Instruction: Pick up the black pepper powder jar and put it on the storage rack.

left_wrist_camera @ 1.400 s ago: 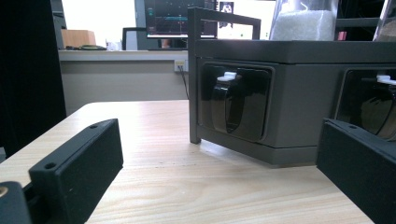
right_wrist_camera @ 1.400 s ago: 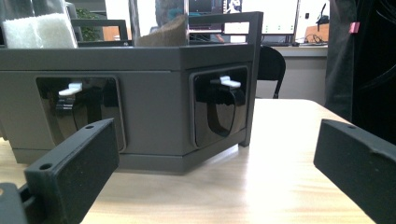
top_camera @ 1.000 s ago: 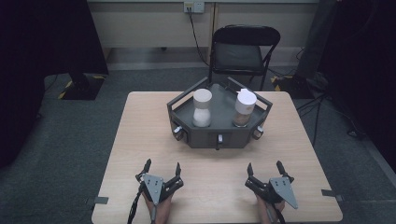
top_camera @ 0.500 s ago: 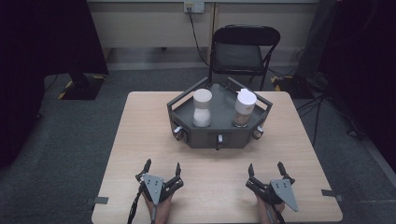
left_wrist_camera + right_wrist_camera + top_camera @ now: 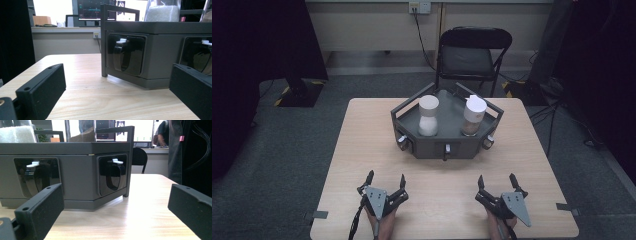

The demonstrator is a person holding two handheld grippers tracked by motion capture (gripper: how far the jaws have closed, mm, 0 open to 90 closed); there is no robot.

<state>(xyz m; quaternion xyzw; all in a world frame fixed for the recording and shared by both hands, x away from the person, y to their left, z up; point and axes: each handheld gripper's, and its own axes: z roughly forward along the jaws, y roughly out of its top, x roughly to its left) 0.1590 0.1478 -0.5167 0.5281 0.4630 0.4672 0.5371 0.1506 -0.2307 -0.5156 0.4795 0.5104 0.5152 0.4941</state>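
A dark grey hexagonal tray (image 5: 447,142) stands at the far middle of the wooden table (image 5: 362,145). In it are two white-capped jars: the left jar (image 5: 428,116) holds white grains, the right jar (image 5: 473,116) brown grains. Dials sit in recesses on the tray's front faces (image 5: 123,56) (image 5: 112,176). My left gripper (image 5: 385,179) rests near the front edge at the left, jaws wide open and empty. My right gripper (image 5: 497,180) rests at the front right, also open and empty. Both point toward the tray, well short of it.
A black folding chair (image 5: 472,55) stands behind the table. Cables run from a wall socket (image 5: 419,7). Dark curtains hang at both sides. Bare tabletop lies between the grippers and the tray.
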